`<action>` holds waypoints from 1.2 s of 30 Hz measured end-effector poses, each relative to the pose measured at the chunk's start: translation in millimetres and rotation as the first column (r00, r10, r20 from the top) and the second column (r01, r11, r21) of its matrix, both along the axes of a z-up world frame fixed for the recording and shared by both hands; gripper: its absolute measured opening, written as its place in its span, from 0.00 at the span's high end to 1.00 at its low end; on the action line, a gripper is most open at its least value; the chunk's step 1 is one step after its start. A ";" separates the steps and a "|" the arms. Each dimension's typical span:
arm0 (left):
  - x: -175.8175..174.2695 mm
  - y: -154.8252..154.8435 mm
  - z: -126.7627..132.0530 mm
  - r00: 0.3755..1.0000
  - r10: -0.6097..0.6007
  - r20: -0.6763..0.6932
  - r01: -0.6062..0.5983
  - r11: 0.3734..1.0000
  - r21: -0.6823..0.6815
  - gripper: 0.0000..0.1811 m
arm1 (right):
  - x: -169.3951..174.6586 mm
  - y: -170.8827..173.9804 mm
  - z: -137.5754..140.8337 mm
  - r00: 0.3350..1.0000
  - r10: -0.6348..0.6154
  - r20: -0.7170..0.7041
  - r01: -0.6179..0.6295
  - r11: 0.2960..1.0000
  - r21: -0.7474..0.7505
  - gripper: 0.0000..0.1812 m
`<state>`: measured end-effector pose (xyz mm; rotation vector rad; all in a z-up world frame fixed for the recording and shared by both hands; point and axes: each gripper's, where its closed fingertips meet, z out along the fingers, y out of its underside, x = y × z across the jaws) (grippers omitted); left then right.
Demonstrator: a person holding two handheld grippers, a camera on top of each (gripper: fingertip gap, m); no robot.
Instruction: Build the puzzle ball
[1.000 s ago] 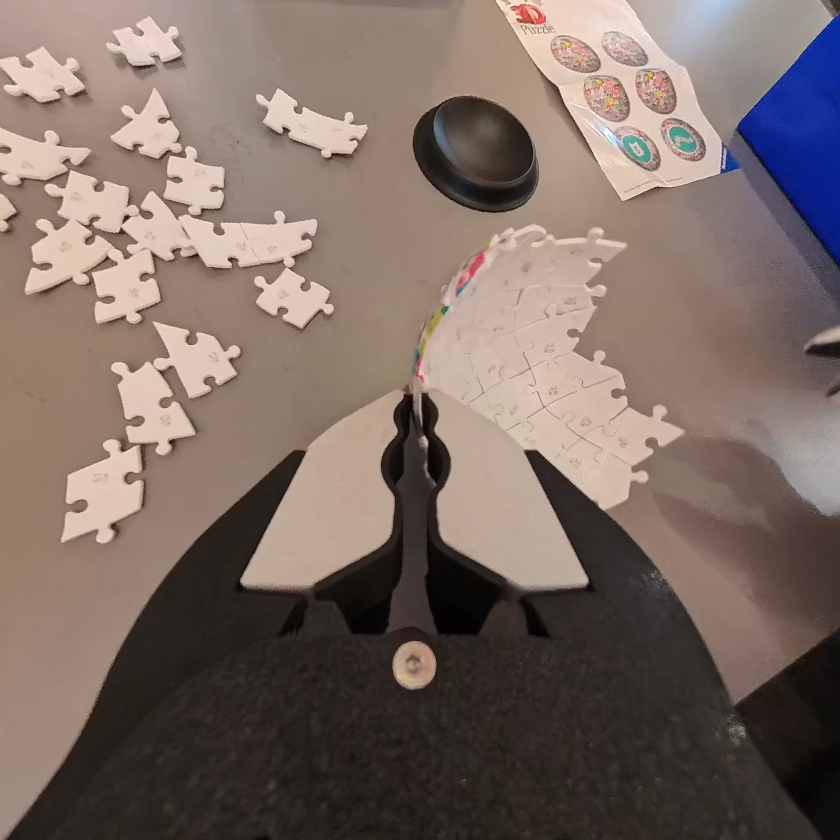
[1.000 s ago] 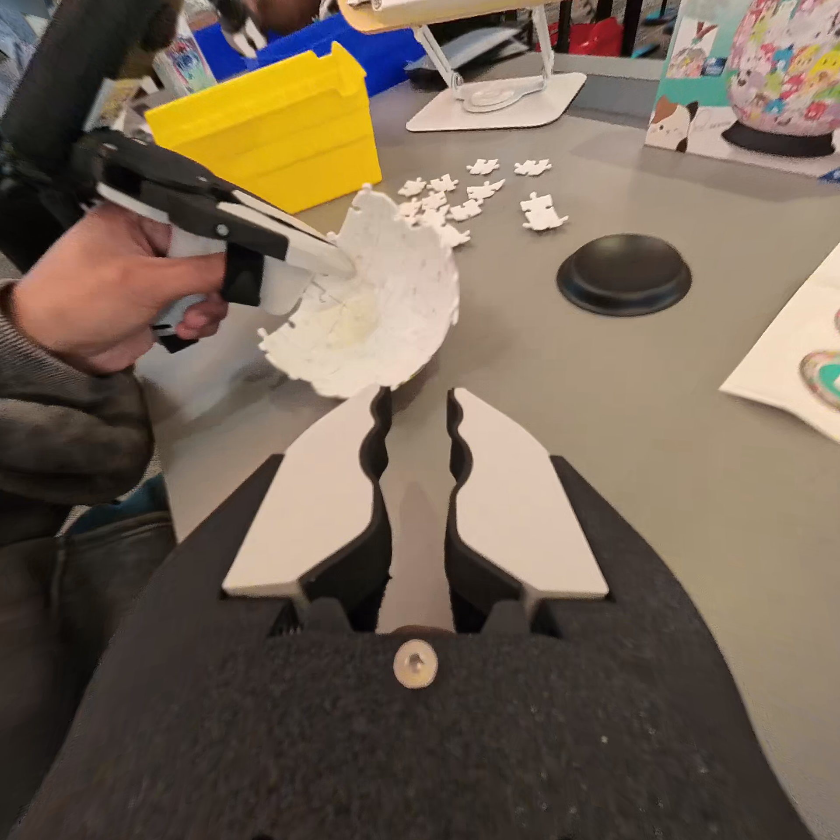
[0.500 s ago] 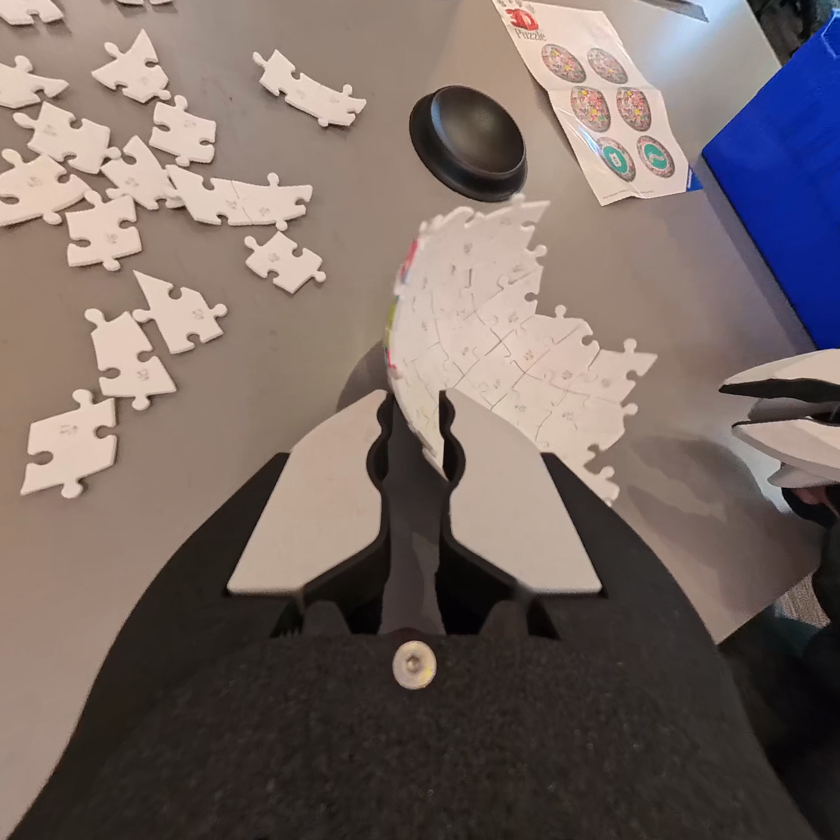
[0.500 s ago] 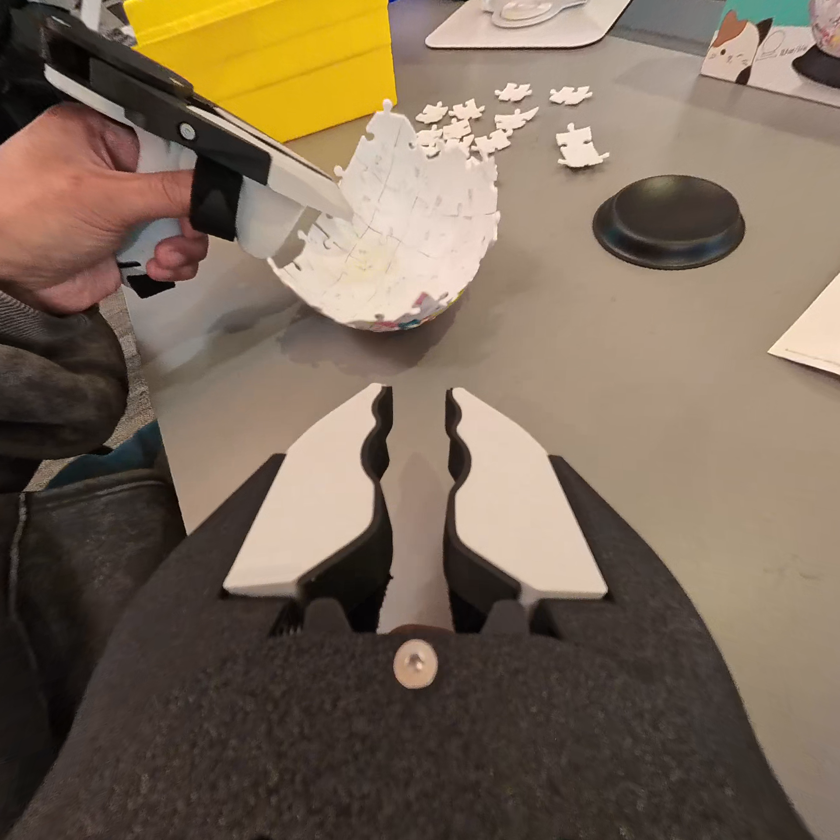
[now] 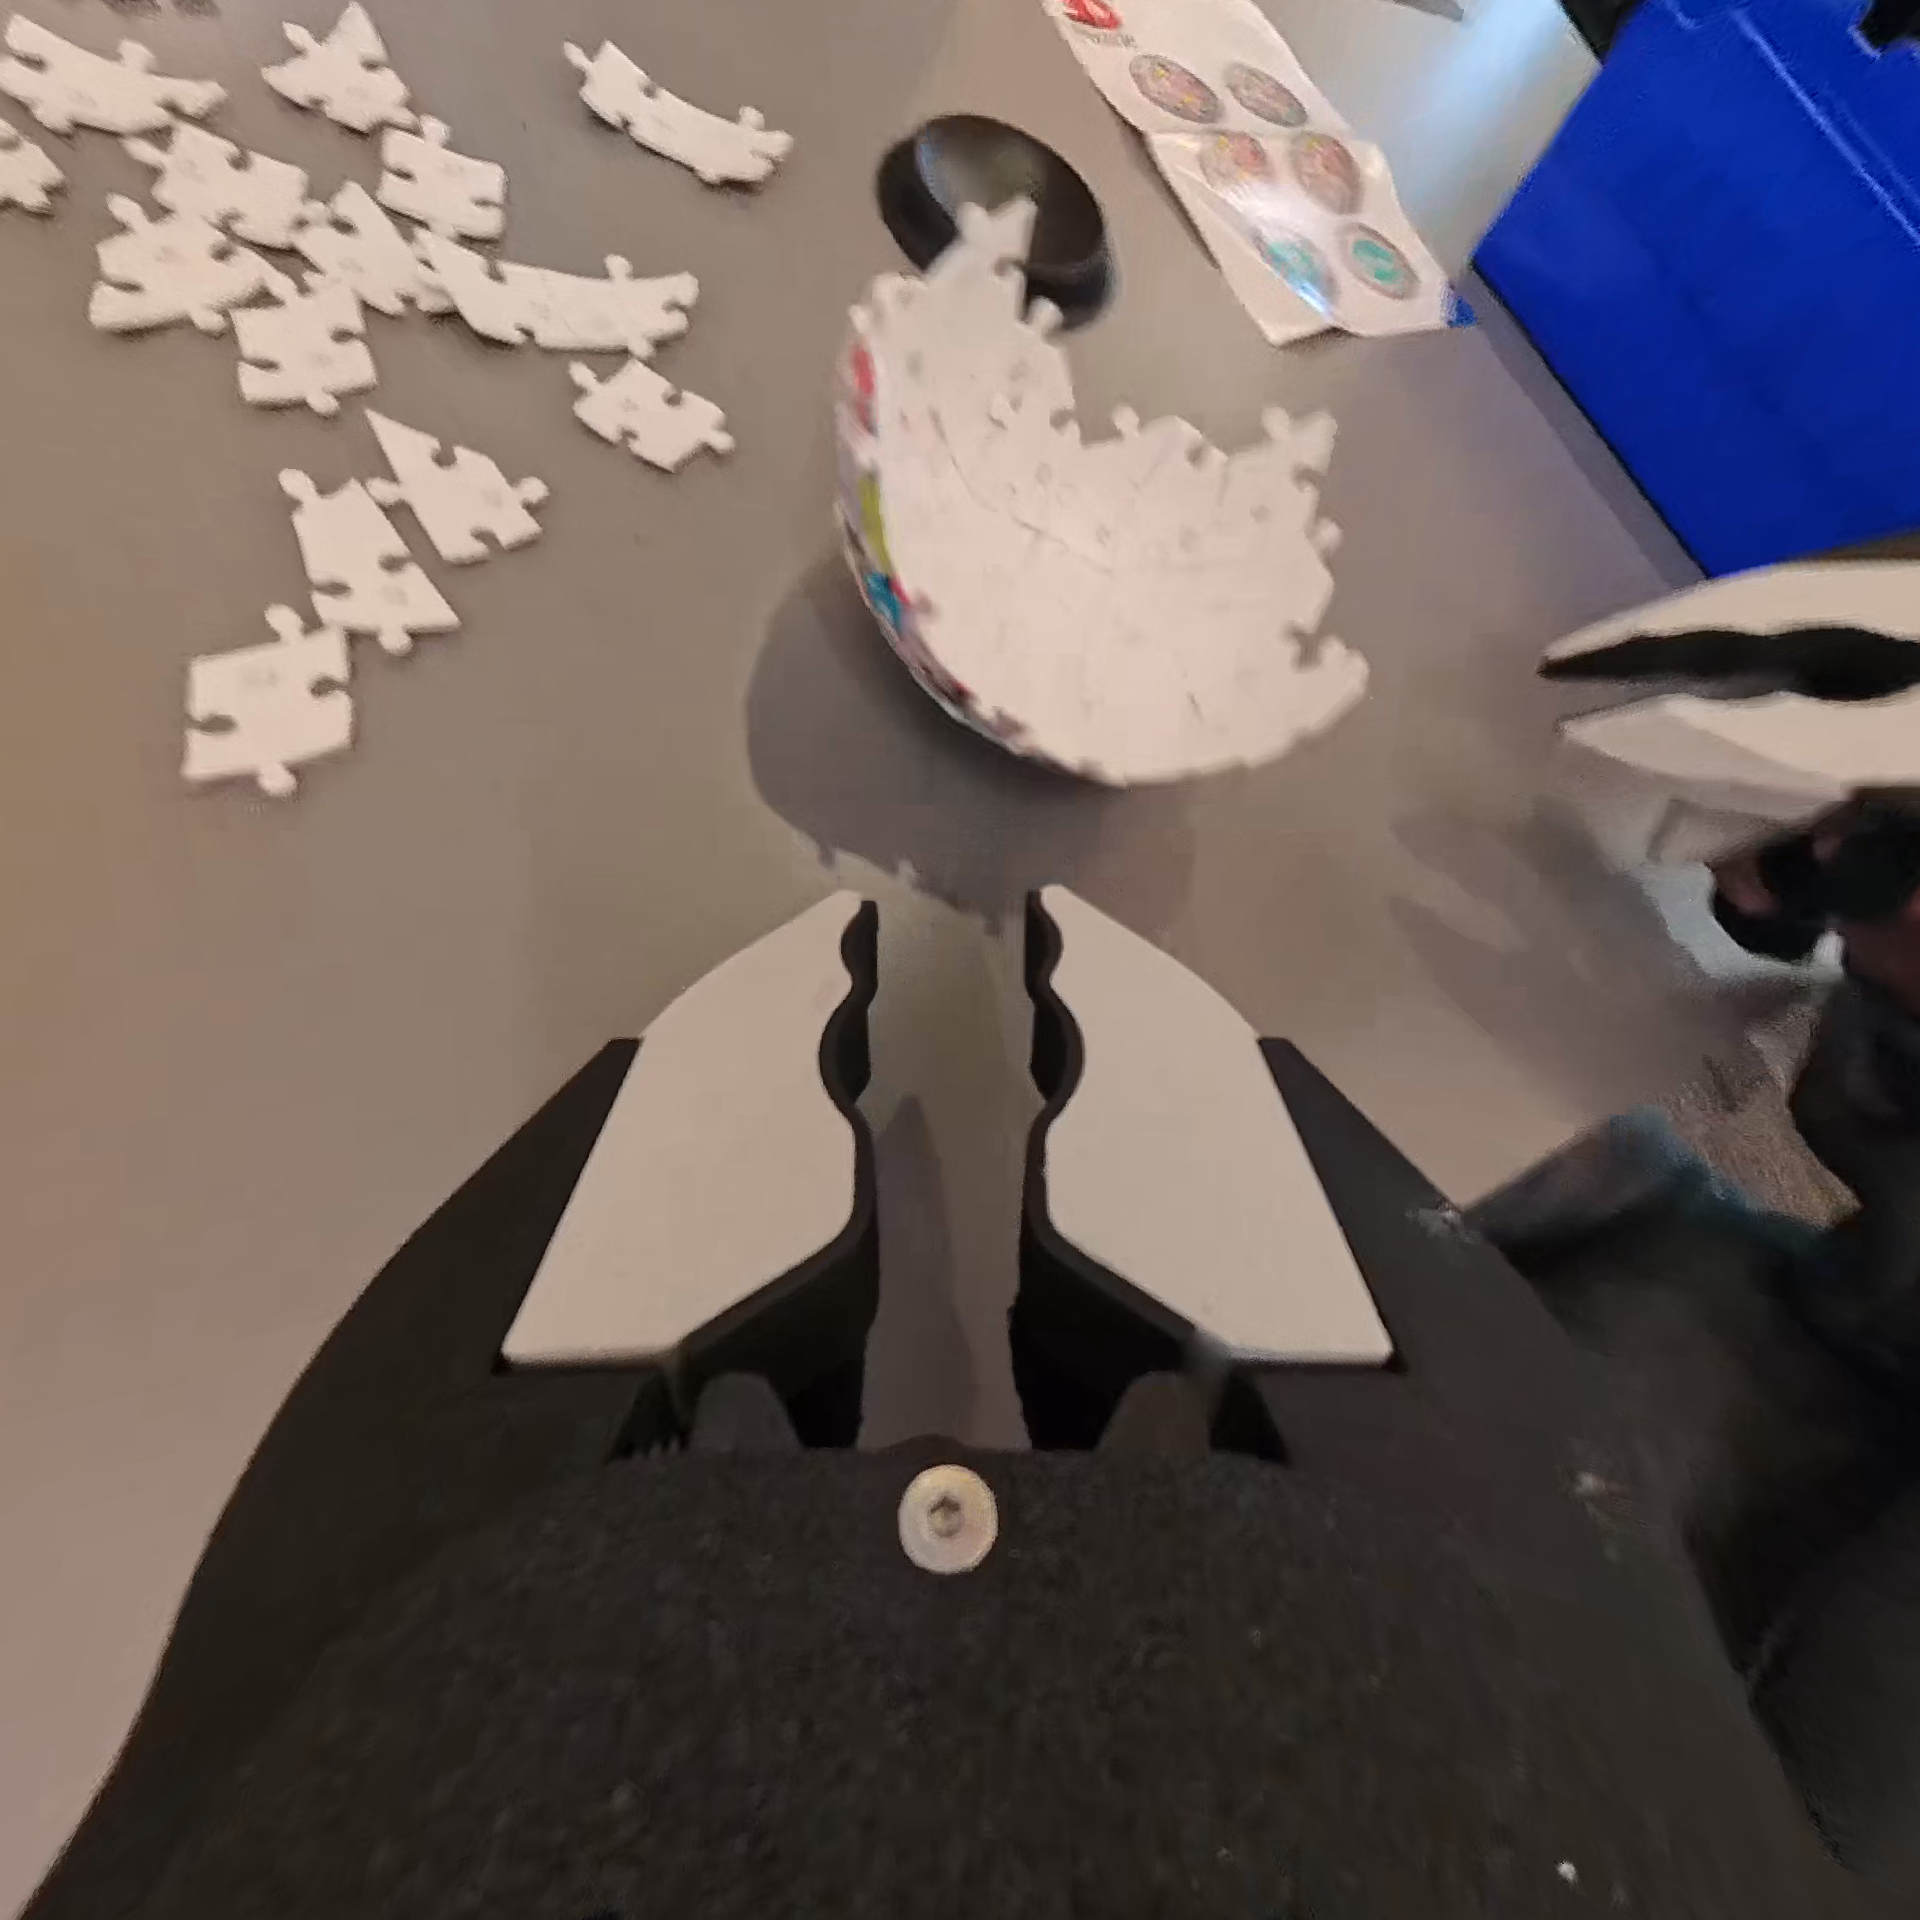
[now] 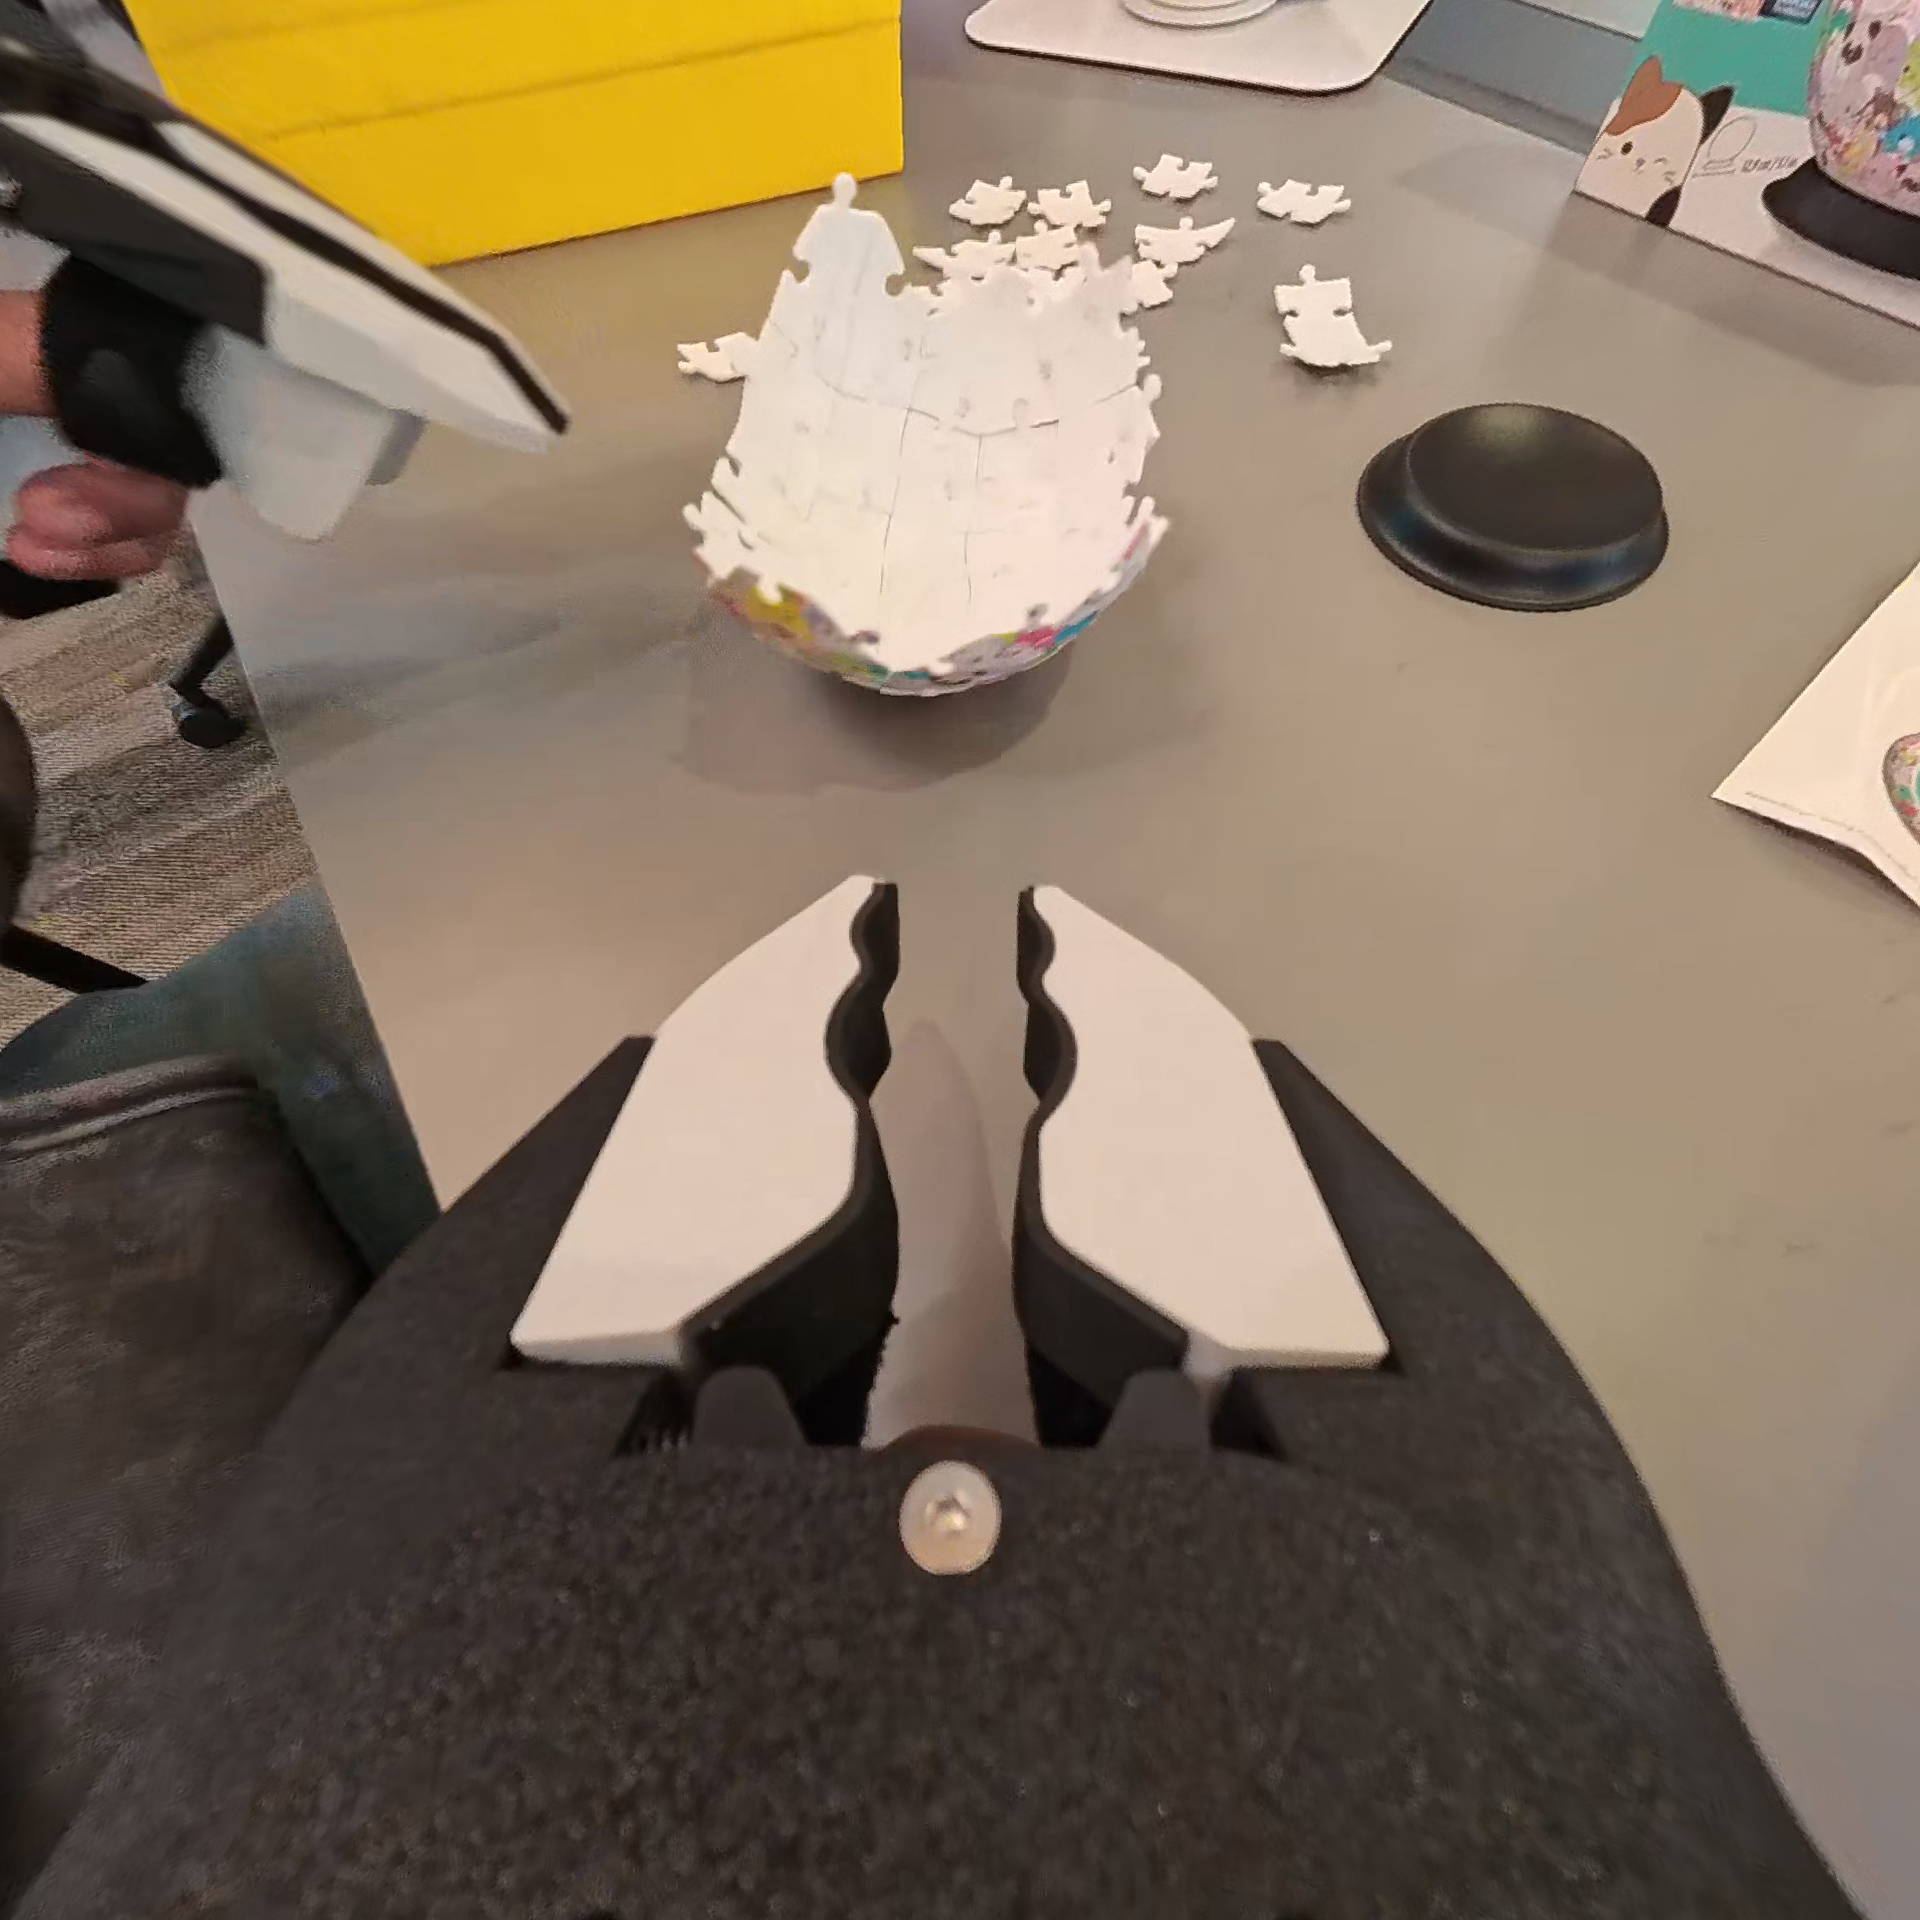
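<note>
The half-built puzzle ball (image 6: 935, 488) sits on the gray desk (image 6: 1351, 831) like a bowl, with its open side up. It is white inside and has bright colors on the outside near the bottom. Its top edge is bumpy with puzzle knobs, and one piece sticks up higher than the rest. Nothing is holding it.

My left tool (image 5: 951, 914) is near the ball but not touching it. Its two fingers are apart, with nothing between them. In the right wrist view this tool (image 6: 520, 400) comes in from the left, up above the desk and beside the ball, and I cannot see the gap between its fingers from there.

My right tool (image 6: 956, 904) is over the desk, on the near side of the ball. Its fingers are apart too, and hold nothing.

A round black stand (image 6: 1512, 504) sits on the desk to the right of the ball. Loose white puzzle pieces (image 5: 343, 343) lie spread out on the desk, some hooked together in little rows. A paper sheet with round pictures (image 5: 1268, 156) lies past the stand. A yellow bin (image 6: 520, 114) stands behind the ball, and a blue bin (image 5: 1714, 291) is at the desk's edge. The puzzle box (image 6: 1745, 135) stands far back on the right.
</note>
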<state>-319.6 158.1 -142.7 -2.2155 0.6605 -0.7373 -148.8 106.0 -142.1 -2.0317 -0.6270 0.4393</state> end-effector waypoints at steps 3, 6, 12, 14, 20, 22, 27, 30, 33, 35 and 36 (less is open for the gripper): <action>-5.2 -35.3 5.9 0.994 -0.081 0.070 0.079 0.997 0.027 0.80 | -1.1 -12.9 -1.4 1.000 -0.014 0.013 0.014 1.000 0.002 0.88; -7.4 -62.7 13.1 0.979 -0.154 0.131 0.147 0.987 0.060 0.75 | 3.0 -29.9 0.4 0.998 -0.047 0.046 0.046 0.999 0.024 0.86; -11.9 -62.0 44.9 0.976 -0.173 0.133 0.130 0.951 0.281 0.73 | 0.2 -68.4 14.9 0.995 -0.080 0.065 0.070 0.987 0.145 0.79; -14.6 -56.9 48.6 0.985 -0.149 0.086 0.109 0.928 0.356 0.73 | 2.1 -68.1 12.2 0.989 -0.098 0.110 0.080 0.984 0.161 0.72; -13.0 -55.6 46.1 0.992 -0.124 0.037 0.097 0.901 0.422 0.66 | 15.6 -59.5 7.7 0.977 -0.162 0.141 0.136 0.975 0.177 0.62; -13.7 -54.9 48.2 0.992 -0.115 0.044 0.085 0.899 0.430 0.66 | 17.4 -57.0 12.2 0.978 -0.175 0.117 0.150 0.970 0.193 0.60; -16.9 -50.7 49.9 0.997 -0.078 0.030 0.056 0.888 0.457 0.59 | 11.4 -53.7 10.5 0.986 -0.154 0.066 0.142 0.977 0.161 0.56; -15.7 -51.2 43.0 0.997 -0.082 -0.004 0.075 0.893 0.444 0.58 | 5.3 -50.0 7.7 0.988 -0.130 0.082 0.116 0.980 0.161 0.59; -15.3 -51.6 41.5 0.996 -0.082 -0.018 0.081 0.890 0.449 0.57 | -3.4 -47.4 2.7 0.993 -0.091 0.072 0.081 0.988 0.129 0.61; -15.1 -52.9 40.9 0.996 -0.086 -0.019 0.085 0.893 0.442 0.57 | -8.8 -46.5 0.6 0.996 -0.057 0.068 0.049 0.992 0.113 0.65; -15.5 -53.9 40.3 0.996 -0.086 -0.017 0.084 0.898 0.431 0.59 | -9.7 -45.1 0.2 0.996 -0.052 0.070 0.044 0.993 0.110 0.65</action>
